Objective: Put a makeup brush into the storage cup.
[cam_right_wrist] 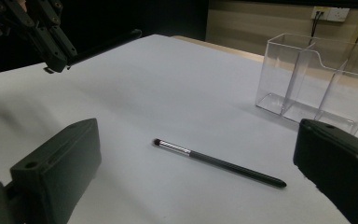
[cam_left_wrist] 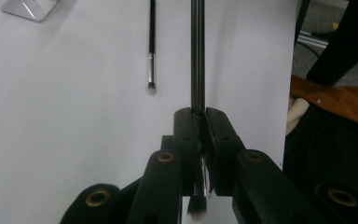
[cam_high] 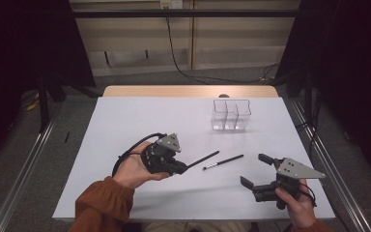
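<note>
My left gripper (cam_high: 182, 168) hovers over the white table (cam_high: 140, 121), shut on a thin black makeup brush (cam_high: 204, 159). In the left gripper view the handle (cam_left_wrist: 197, 56) runs forward from the pressed jaws and the bristle tip (cam_left_wrist: 197, 208) pokes out behind them. A second brush (cam_high: 223, 162) lies flat on the table between the two grippers, its silver ferrule and bristles toward the left gripper. My right gripper (cam_high: 255, 170) stands open near the front right. The lying brush (cam_right_wrist: 219, 162) is just beyond its spread jaws, with nothing between them.
A clear acrylic organiser (cam_high: 231, 115) with three compartments stands at the back right of the table, empty. Metal rails run along both sides of the table. A person's forearm in a rust-coloured sleeve (cam_high: 101, 203) comes in at the front left.
</note>
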A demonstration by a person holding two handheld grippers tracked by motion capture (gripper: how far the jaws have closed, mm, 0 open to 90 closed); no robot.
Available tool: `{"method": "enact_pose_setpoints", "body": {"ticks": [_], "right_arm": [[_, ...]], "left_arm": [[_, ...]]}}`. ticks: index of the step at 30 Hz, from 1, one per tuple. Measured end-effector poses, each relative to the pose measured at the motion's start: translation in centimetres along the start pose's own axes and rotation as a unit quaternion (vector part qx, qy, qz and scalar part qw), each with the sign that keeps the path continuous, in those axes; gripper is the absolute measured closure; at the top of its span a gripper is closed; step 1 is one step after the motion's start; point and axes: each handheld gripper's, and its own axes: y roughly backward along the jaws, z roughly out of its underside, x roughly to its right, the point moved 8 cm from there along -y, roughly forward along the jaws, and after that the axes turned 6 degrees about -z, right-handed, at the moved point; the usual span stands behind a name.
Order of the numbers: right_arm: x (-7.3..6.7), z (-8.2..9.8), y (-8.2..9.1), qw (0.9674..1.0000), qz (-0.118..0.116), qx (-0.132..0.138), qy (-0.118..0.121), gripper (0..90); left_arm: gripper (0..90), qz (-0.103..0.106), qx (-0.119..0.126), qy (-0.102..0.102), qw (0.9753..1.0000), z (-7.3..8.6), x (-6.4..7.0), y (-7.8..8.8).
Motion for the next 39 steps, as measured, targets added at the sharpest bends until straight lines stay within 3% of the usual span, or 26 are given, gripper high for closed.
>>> {"method": "enact_pose_setpoints", "body": {"ticks": [6,8,18,20,28,33,39], "right_arm": [[-0.6,-0.4,-0.3,0.9996,-0.019,-0.014,0.016,0.0],[-1.0,-0.3,-0.5,0.9989,-0.031,-0.03,0.019,0.0],[-1.5,-0.4,-0.8,0.9961,-0.061,-0.062,0.013,0.3],[-1.6,-0.6,-0.9,0.9951,-0.068,-0.07,0.014,0.9],[-1.8,-0.8,-1.8,0.9896,-0.092,-0.107,0.027,3.3],[-2.4,-0.8,-2.5,0.9824,-0.118,-0.138,0.044,1.9],[-2.7,-0.9,-3.2,0.9775,-0.125,-0.161,0.053,1.5]], "left_arm": [[84.0,0.002,-0.025,-0.009,0.9997,0.1,0.0,0.1],[84.0,0.003,-0.038,-0.013,0.9992,0.4,-0.1,0.1],[84.0,0.004,-0.058,-0.012,0.9982,1.1,-0.1,-0.1],[84.0,0.015,-0.068,-0.01,0.9975,1.3,0.0,-0.1],[84.0,0.024,-0.093,-0.025,0.9951,1.6,0.4,-0.2],[84.0,0.023,-0.096,-0.03,0.9947,1.6,0.3,-0.1],[84.0,0.02,-0.1,-0.037,0.9941,1.6,0.3,-0.1]]}}
